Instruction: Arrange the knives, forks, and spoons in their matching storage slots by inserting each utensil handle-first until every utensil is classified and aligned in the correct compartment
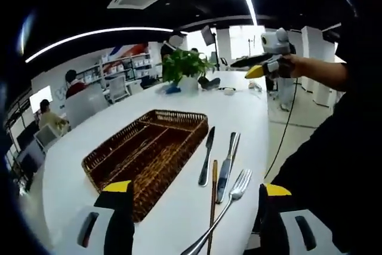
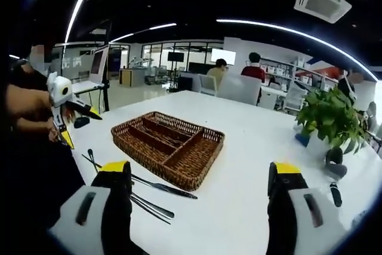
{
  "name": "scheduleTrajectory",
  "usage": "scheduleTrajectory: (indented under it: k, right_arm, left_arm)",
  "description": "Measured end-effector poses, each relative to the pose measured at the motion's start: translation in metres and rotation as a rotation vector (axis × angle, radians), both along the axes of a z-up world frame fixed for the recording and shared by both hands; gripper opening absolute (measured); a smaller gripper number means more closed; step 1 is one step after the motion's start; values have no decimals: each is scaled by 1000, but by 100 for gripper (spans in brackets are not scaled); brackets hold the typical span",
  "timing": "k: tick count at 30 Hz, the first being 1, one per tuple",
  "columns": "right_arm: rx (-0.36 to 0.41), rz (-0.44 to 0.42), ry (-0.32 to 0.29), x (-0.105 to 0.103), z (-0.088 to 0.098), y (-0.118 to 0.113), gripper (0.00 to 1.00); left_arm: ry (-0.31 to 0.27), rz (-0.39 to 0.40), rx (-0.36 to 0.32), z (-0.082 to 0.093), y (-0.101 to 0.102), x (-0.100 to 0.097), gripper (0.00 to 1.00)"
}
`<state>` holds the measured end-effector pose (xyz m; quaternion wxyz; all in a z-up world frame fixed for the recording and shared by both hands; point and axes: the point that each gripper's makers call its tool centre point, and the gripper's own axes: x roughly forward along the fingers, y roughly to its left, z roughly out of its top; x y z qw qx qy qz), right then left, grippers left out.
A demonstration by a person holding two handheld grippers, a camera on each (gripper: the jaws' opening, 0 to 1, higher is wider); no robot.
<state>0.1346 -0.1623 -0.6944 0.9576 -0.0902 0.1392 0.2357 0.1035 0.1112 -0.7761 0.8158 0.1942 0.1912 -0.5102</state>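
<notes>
The wicker tray point(image 1: 149, 150) sits on the white table point(image 1: 77, 165) with its compartments bare. Just beside it lie two knives point(image 1: 207, 156), a fork point(image 1: 237, 188) and a thin brown stick point(image 1: 213, 198), perhaps a chopstick; none touches the tray. The left gripper point(image 1: 194, 198) hangs over the utensils, jaws wide apart, holding nothing. The right gripper point(image 2: 200, 177) hovers near the tray point(image 2: 170, 141), jaws likewise spread and empty. A potted plant point(image 1: 186, 67) stands farther along the table.
</notes>
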Motion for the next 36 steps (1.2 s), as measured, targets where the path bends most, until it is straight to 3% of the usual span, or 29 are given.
scheduleTrajectory:
  k: [7,11,16,24,28,31,36]
  right_arm:
    - [73,-6,32,-8,-7,-5,99]
    - [58,-17,28,-10,-7,-9,99]
    - [56,-24,25,-9,-7,-12,99]
    - [51,-35,22,-13,-8,-18,99]
    - [52,-44,24,-15,-9,-22,99]
    - [52,-46,25,-16,-11,-24,99]
    - [53,-48,31,-17,-13,-25,99]
  left_arm:
    - [30,-38,53,-24,-3,2,85]
    - [45,-92,163,-49,-2,-5,78]
    - [48,-162,225,-65,-13,-14,68]
    - [92,-183,216,-82,-24,-15,46]
    - [134,-236,244,-90,-24,-27,25]
    - [134,-243,270,-96,-22,-29,23]
    - [136,-252,270,-96,-25,-29,12]
